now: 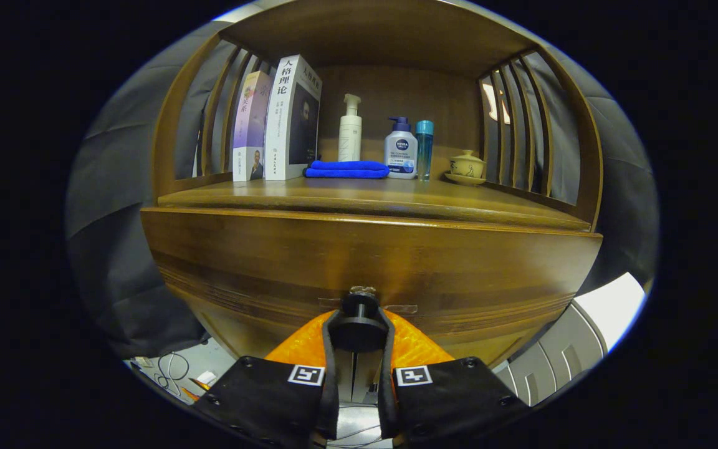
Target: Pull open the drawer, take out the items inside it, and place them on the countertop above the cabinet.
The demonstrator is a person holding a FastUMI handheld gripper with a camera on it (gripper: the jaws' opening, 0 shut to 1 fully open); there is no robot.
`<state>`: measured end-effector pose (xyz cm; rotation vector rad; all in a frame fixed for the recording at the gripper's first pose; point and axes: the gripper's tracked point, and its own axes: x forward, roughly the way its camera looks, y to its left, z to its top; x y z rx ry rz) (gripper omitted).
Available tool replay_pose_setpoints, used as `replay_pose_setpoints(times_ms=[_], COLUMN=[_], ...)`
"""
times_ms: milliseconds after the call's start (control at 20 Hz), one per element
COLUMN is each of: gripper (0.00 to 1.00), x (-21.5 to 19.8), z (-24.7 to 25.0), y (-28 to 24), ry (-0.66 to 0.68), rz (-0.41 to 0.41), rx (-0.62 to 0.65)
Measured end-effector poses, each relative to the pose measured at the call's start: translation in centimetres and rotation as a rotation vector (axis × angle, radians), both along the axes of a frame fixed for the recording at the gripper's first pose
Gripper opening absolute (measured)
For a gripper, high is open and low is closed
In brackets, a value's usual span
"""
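A wooden cabinet fills the space ahead. Its drawer front (272,262) is the wide brown panel under the countertop (359,196). A dark round knob (359,324) sticks out from the middle of the drawer front. My gripper (359,333) is shut on this knob, with one finger pressed on each side of it. The drawer's inside is hidden, so I cannot see what it holds.
On the countertop stand two books (278,121), a folded blue cloth (346,169), a white pump bottle (350,131), a lotion bottle (401,151), a teal tube (424,148) and a lidded cup on a saucer (466,167). Slatted wooden sides flank the shelf. Cables lie on the floor (172,368).
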<state>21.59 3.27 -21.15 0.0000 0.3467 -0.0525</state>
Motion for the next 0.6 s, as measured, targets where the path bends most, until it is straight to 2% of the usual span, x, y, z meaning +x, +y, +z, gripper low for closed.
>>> replay_pose_setpoints(times_ms=[600], gripper=[0.28], x=[-6.1], z=[-0.1], y=[0.8], ry=[0.001], rz=[0.02], rx=[-0.004])
